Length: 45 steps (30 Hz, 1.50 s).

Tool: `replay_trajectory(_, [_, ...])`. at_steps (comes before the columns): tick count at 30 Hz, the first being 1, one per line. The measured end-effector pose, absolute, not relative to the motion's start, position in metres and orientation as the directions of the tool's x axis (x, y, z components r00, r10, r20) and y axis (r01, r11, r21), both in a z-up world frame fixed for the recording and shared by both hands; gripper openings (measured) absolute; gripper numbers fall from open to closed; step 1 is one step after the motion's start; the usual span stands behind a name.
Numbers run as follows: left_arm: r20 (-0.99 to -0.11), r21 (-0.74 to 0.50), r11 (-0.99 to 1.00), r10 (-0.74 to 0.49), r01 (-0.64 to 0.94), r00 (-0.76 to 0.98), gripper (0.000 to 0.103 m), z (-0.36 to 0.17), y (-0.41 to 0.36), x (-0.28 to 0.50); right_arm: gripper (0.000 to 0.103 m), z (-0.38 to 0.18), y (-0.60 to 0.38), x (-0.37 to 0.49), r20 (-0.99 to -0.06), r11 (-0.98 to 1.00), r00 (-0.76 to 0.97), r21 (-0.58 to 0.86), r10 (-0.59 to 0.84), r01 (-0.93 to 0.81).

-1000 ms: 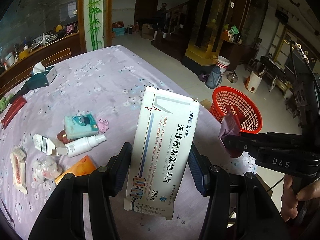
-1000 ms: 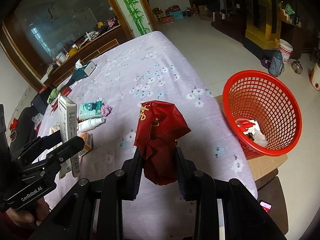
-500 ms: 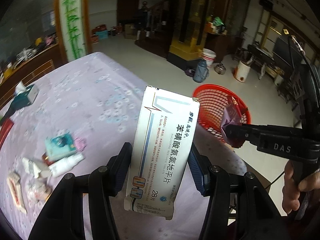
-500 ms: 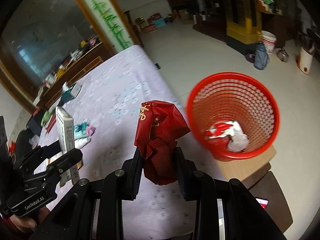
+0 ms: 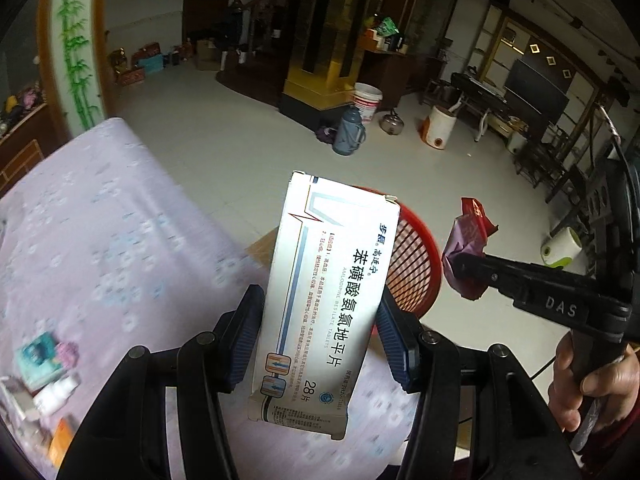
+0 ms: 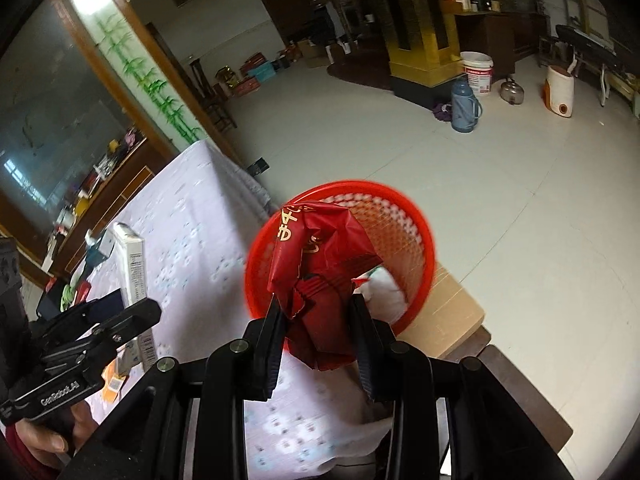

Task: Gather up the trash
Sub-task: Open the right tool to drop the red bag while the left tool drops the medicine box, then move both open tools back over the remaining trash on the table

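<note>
My left gripper (image 5: 320, 320) is shut on a tall white medicine box (image 5: 332, 292), held upright over the table's corner and hiding most of the red mesh basket (image 5: 412, 264) behind it. My right gripper (image 6: 316, 316) is shut on a crumpled red wrapper (image 6: 320, 272), held just in front of the red basket (image 6: 400, 216), which holds white and red scraps. From the left wrist view the right gripper (image 5: 460, 268) and its wrapper (image 5: 468, 240) hang to the right of the basket. In the right wrist view the left gripper (image 6: 140, 312) holds the box (image 6: 134, 264) at the left.
The basket stands on a cardboard box (image 6: 444, 316) beside the table with the lilac flowered cloth (image 5: 100, 240). Small packets and a white bottle (image 5: 52, 392) lie at the table's near left. A blue thermos (image 5: 348, 136), buckets and furniture stand on the tiled floor beyond.
Both grippers have swung right, away from the table's middle and toward the red basket. The wrapper now sits in front of the basket's rim, and the box covers part of the basket.
</note>
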State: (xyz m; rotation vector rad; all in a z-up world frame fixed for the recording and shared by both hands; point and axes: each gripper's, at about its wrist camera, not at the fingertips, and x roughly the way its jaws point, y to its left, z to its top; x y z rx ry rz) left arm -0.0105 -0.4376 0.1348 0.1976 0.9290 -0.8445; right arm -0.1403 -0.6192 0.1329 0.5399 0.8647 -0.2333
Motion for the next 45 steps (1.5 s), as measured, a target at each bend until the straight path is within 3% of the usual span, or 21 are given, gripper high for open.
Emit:
replay_trajectory(13, [-0.804, -0.245, 0.686, -0.539, 0.685, 0.252, 0.057, 0.111, -0.507, 0.023, 0.037, 0.119, -0.666, -0.11, -0.786, 0.837, 0.617, 0.36, 0.035, 0.412])
replay_trajectory(18, [-0.775, -0.29, 0.689, -0.577, 0.664, 0.26, 0.07, 0.122, -0.498, 0.029, 0.056, 0.114, -0.668, -0.092, -0.789, 0.845, 0.613, 0.351, 0.035, 0.403])
replay_trajectory(22, [-0.77, -0.279, 0.694, -0.574, 0.664, 0.278, 0.07, 0.132, -0.495, 0.027, 0.057, 0.114, -0.667, -0.086, -0.788, 0.844, 0.614, 0.361, 0.048, 0.398])
replay_trajectory(32, [-0.768, -0.263, 0.763, -0.536, 0.59, 0.351, 0.07, 0.14, -0.427, 0.009, 0.057, 0.12, -0.614, -0.079, -0.772, 0.875, 0.62, 0.391, 0.142, 0.287])
replay_trajectory(45, [-0.76, -0.286, 0.878, -0.452, 0.384, 0.466, 0.07, 0.146, -0.278, -0.001, 0.057, 0.119, -0.487, -0.061, -0.775, 0.916, 0.564, 0.393, 0.285, 0.077])
